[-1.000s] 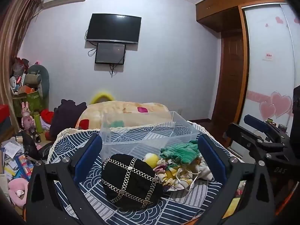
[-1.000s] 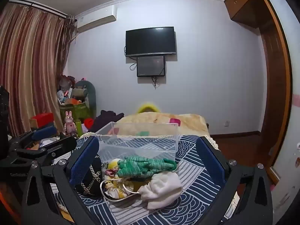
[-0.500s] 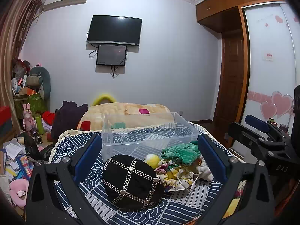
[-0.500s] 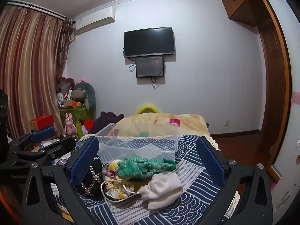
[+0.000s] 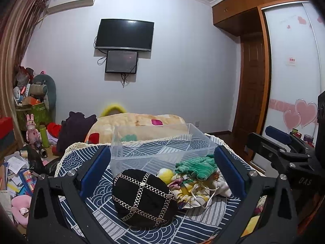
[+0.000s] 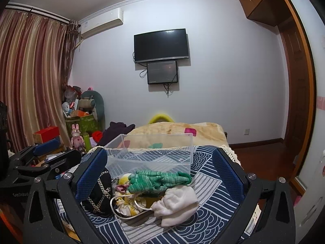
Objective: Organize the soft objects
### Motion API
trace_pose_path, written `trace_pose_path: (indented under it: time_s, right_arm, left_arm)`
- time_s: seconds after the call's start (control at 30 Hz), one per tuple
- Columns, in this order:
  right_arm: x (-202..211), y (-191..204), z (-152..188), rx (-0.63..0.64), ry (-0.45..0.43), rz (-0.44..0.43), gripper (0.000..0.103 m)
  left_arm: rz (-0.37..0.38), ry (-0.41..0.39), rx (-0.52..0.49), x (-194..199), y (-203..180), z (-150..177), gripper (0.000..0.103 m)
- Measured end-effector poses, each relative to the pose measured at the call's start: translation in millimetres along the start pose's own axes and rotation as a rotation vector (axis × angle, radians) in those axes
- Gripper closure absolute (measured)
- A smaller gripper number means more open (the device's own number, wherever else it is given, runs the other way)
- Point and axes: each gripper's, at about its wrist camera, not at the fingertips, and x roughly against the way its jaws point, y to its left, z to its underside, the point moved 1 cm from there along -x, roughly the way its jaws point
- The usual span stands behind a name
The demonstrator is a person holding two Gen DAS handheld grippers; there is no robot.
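A pile of soft things lies on a table with a blue patterned cloth (image 5: 101, 213): a black hat with chain trim (image 5: 144, 197), a green knit piece (image 5: 195, 166), a yellow-patterned drawstring bag (image 6: 126, 203) and a white cloth (image 6: 178, 203). An empty clear plastic bin (image 5: 162, 146) stands just behind the pile. My left gripper (image 5: 162, 168) is open, with the hat between its fingers but untouched. My right gripper (image 6: 160, 172) is open and empty, over the green piece and white cloth.
A bed with a beige blanket (image 5: 138, 122) lies behind the table. Toys, boxes and papers clutter the floor at left (image 5: 20, 162). A wardrobe with sliding doors (image 5: 294, 81) stands at right. A TV (image 5: 125, 34) hangs on the far wall.
Both views have shifted slightly; the grippers hover almost still over the pile. Nothing was taken hold of.
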Motion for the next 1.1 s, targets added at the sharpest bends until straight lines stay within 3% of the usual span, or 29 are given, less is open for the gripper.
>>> trace_pose_path:
  time_s: [1.1]
  right_arm:
    - [0.7,1.0,0.7,-0.005,-0.004,-0.002,0.000]
  left_arm:
    - [-0.010,-0.011,0.004,3.2,2.1,-0.7,0.000]
